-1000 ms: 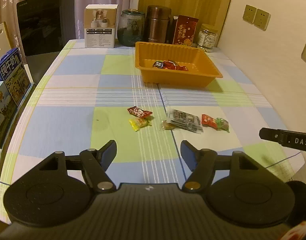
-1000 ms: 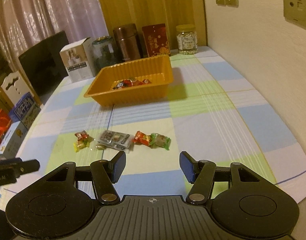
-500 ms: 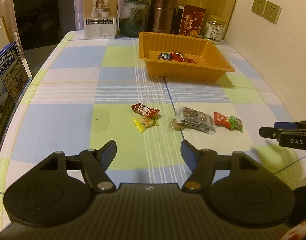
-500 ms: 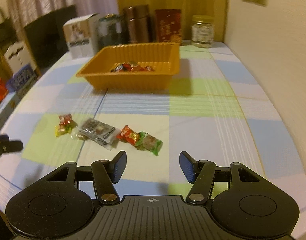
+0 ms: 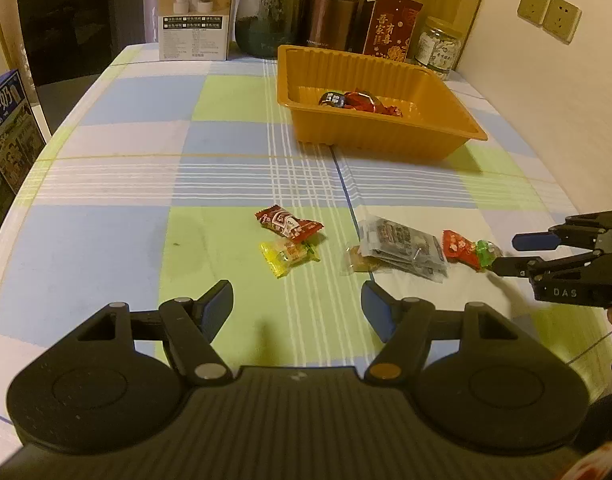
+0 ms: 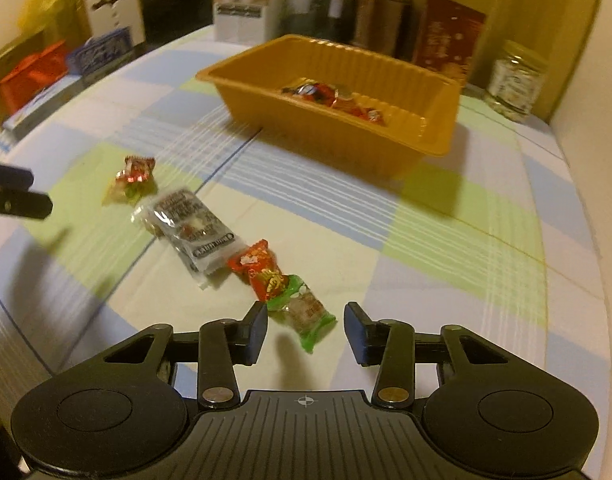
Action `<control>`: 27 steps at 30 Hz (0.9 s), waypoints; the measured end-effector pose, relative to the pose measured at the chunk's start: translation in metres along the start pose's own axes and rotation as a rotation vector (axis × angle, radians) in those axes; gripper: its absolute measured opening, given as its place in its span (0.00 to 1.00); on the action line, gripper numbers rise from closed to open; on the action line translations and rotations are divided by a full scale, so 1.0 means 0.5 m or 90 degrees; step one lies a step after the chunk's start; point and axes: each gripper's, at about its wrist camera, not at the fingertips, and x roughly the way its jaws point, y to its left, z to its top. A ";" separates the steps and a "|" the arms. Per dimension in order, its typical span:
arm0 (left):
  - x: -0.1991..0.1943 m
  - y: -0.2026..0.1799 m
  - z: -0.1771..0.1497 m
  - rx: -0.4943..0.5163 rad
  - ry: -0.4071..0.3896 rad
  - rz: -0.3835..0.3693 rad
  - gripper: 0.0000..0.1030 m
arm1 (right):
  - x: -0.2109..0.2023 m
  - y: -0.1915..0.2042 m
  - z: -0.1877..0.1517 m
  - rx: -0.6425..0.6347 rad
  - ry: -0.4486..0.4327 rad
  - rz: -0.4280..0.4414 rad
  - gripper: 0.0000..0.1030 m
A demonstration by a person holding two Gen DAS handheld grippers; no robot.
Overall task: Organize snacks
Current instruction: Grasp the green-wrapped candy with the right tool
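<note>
Left wrist view: the left gripper (image 5: pixel 297 307) hangs half-open and empty; the yellow candy (image 5: pixel 288 255) lies at 12 o'clock, unreached.

Right wrist view: the right gripper (image 6: pixel 305 333) is closing around the green candy (image 6: pixel 304 312), pads not yet touching. The overlapping red candy (image 6: pixel 258 266) might drag along. Earlier, this gripper stood wider and farther back.
</note>
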 end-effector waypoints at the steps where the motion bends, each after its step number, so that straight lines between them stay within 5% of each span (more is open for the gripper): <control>1: 0.004 0.000 0.001 -0.001 0.001 0.001 0.66 | 0.004 -0.002 0.001 -0.008 0.001 0.002 0.41; 13: 0.034 -0.001 0.001 -0.004 0.013 0.001 0.66 | 0.044 -0.016 -0.002 -0.044 0.005 0.042 0.29; 27: 0.049 0.003 0.010 0.070 -0.007 -0.014 0.64 | -0.033 0.027 0.004 0.108 -0.003 0.009 0.25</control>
